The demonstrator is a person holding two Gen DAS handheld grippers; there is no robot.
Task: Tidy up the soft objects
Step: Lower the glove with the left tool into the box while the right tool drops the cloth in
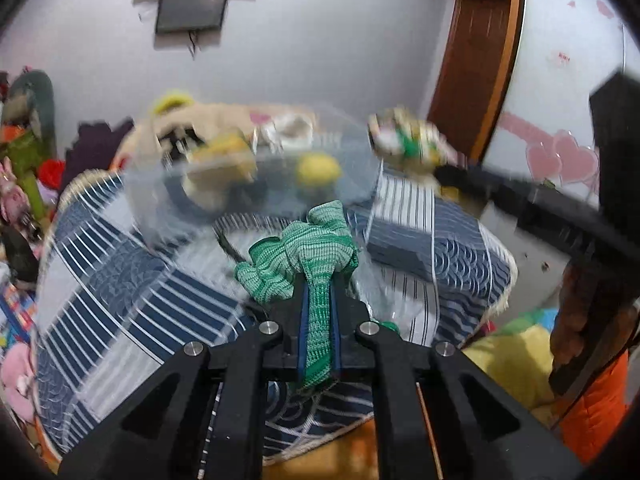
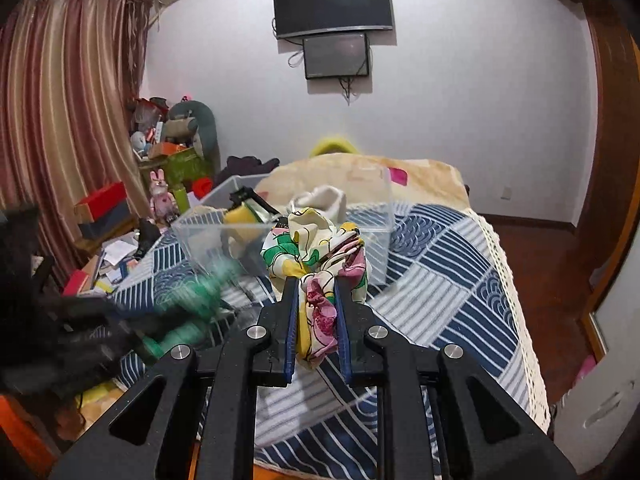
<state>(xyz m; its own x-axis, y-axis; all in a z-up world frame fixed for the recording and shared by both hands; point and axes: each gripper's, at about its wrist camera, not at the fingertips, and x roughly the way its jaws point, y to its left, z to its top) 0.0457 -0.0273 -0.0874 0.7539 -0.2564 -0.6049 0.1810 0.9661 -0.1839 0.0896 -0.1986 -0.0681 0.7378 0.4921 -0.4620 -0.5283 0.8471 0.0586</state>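
My left gripper (image 1: 319, 284) is shut on a green knitted cloth (image 1: 308, 248), held above the striped bed. It shows blurred at the left of the right wrist view (image 2: 200, 292). My right gripper (image 2: 316, 284) is shut on a floral scarf (image 2: 320, 252) with yellow, green and pink print; the scarf also shows at the upper right of the left wrist view (image 1: 404, 140). A clear plastic box (image 2: 384, 200) stands on the bed just beyond both grippers. It holds a yellow sponge-like item (image 2: 244, 220) and a cream soft item (image 2: 324, 200).
The bed has a blue and white patterned quilt (image 2: 448, 280) and a beige blanket (image 2: 424, 176) behind the box. Cluttered shelves with toys (image 2: 172, 152) stand at the left by the curtain. Two screens (image 2: 332, 8) hang on the far wall.
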